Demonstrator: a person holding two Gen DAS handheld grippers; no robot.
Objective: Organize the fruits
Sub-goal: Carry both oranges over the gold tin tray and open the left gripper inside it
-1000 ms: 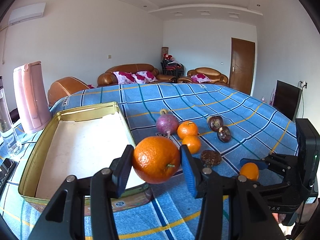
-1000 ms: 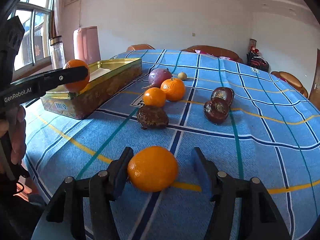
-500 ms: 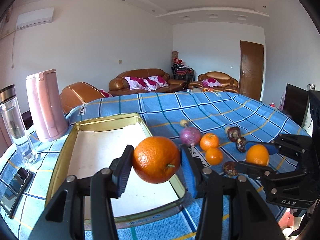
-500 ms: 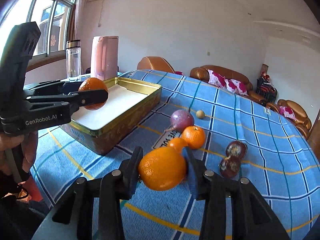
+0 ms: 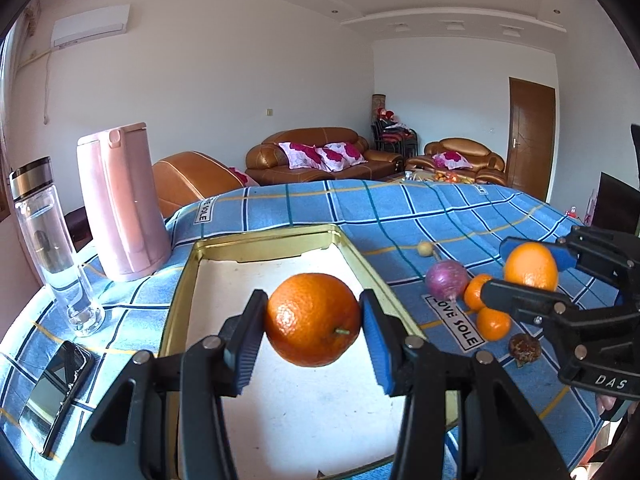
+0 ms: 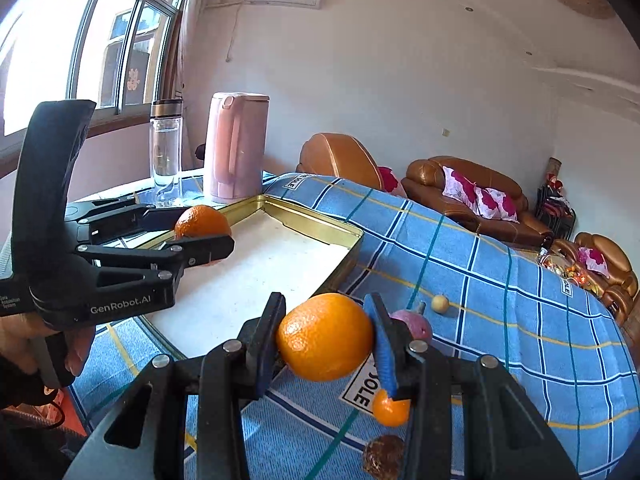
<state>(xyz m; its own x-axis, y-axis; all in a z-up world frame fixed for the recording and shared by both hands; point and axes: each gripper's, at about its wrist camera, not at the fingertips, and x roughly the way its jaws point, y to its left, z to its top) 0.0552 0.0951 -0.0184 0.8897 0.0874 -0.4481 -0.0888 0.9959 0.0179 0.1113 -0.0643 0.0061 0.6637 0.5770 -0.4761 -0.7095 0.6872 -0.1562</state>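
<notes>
Fingers (image 5: 370,344) of both grippers clamp oranges (image 5: 313,319) above blue-checked tablecloth (image 5: 400,208), sofas (image 5: 320,156) behind.

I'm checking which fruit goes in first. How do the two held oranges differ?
The left gripper holds its orange over the tin; the right gripper holds its orange over the cloth, beside the tin. The left orange is deeper orange with a stem stub showing; the right orange is paler, with no stem in view. Both are clamped between pads, clear of any surface.
</notes>
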